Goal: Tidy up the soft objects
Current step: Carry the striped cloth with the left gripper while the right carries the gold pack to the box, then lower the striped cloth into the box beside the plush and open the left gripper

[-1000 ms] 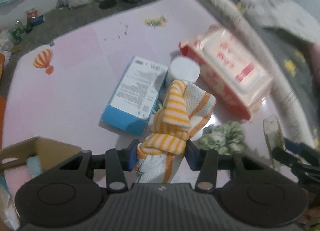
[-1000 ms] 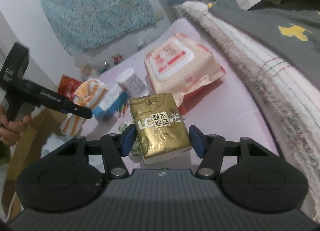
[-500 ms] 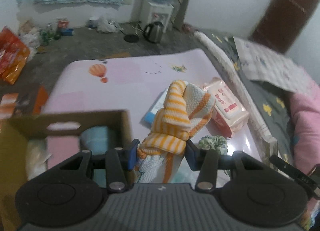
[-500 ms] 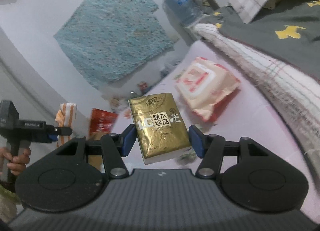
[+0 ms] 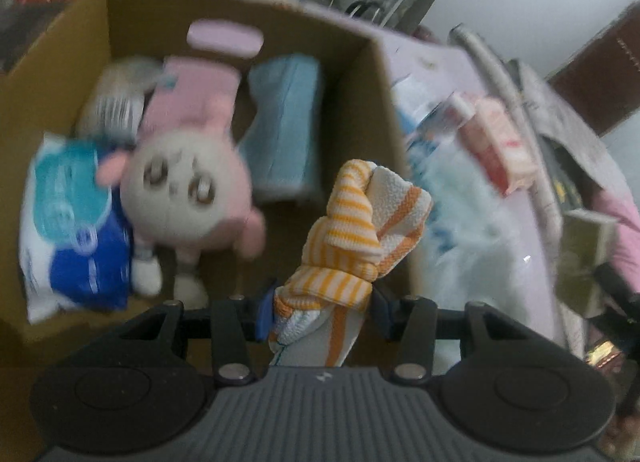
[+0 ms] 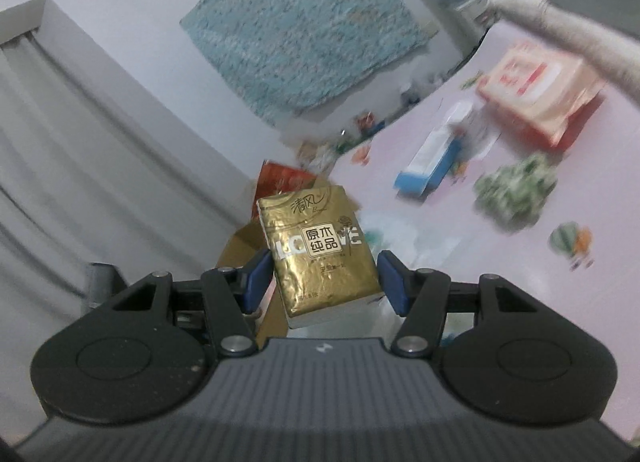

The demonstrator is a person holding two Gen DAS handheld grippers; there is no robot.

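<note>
L gripper is pinching the orange-striped cloth, long axis running up and fwd from the jaws; the cardboard box lies below and ahead-left of it w/ the pink plush and blue packs inside, so L hand looks nearer the drop. R gripper is clamped on the gold tissue pack, box edge just below-left. Only R view shows the green scrunchie and wipes pack ahead-right on the mat; only L view shows the box contents.

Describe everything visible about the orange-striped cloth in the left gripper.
The orange-striped cloth is a soft knit bundle, white with orange and yellow stripes, folded over itself with a waffle-textured white part beside it. It stands roughly upright, pinched low between the left gripper's blue pads, held in the air above the near edge of the open cardboard box.
</note>
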